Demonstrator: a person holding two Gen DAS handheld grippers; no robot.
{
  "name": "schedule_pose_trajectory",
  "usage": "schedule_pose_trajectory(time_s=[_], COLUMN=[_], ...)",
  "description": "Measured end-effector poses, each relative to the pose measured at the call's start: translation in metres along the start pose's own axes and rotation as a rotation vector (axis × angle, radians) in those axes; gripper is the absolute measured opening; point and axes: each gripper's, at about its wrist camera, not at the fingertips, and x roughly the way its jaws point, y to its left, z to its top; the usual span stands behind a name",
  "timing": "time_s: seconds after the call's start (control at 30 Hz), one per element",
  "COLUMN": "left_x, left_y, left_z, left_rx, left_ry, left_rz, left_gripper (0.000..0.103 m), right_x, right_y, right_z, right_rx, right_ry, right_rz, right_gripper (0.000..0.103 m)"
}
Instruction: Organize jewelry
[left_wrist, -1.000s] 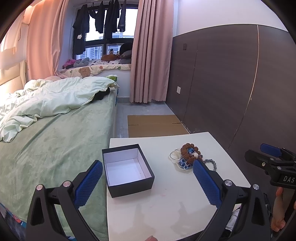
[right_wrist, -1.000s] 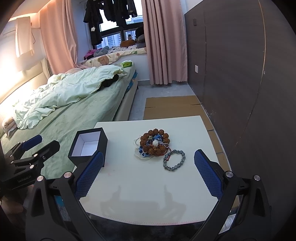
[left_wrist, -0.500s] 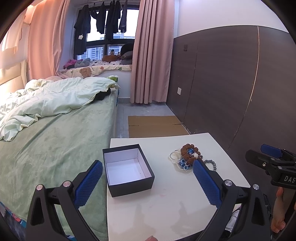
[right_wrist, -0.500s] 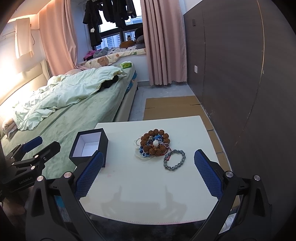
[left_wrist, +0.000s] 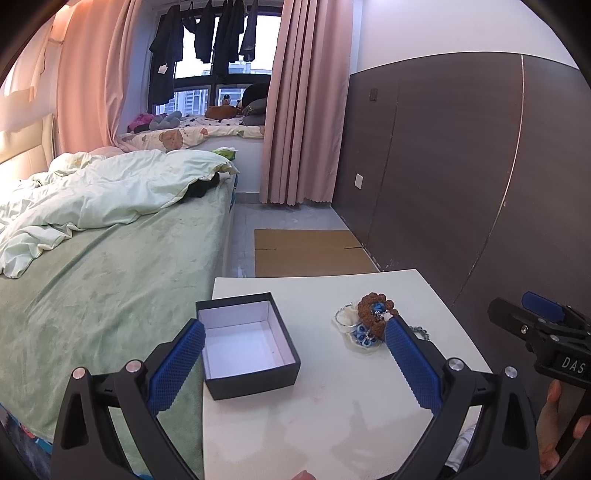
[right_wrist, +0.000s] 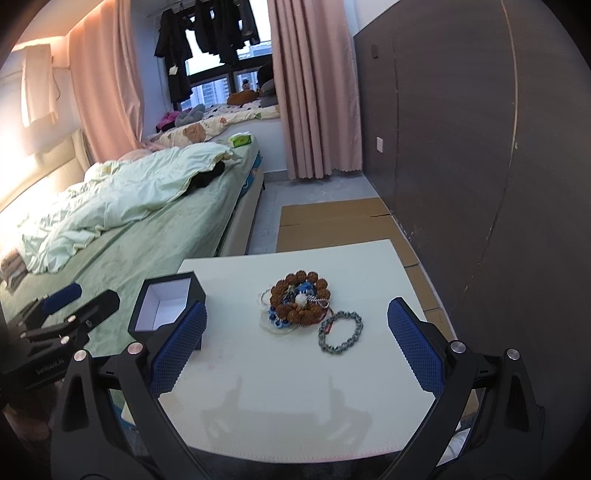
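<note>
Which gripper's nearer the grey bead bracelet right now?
Right. The grey bead bracelet lies just ahead of the right gripper, between its open fingers. The left gripper faces the black box, further left.

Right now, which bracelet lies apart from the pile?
The grey beaded bracelet: it lies flat on the white table, beside the brown bead bracelet heaped with the rest.

Black box (left_wrist: 251, 354), brown beads (right_wrist: 299, 297)
</note>
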Motion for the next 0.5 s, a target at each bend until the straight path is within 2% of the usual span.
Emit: schedule_pose_trajectory(time_s=[0.2, 0.37, 0.5], left_x=[0.021, 0.044, 0.063], left_y=[-0.009, -0.018, -0.027], left_z=[0.008, 0.014, 0.017], left_rx=[0.003, 0.002, 0.014], left_ry=[0.027, 0.056, 0.074], left_rz=[-0.004, -0.043, -0.061], left_gripper=[0.095, 0.095, 0.094], right_x=[0.012, 0.031, 0.049], right_y=[-0.025, -0.053, -0.079], right_z=[0.013, 0.021, 0.024], right_rx=[0.056, 0.146, 0.273], right_ry=[-0.006, 0.010, 0.078], right_rz=[-0.037, -0.060, 0.007], right_gripper=[0.098, 0.098, 0.098])
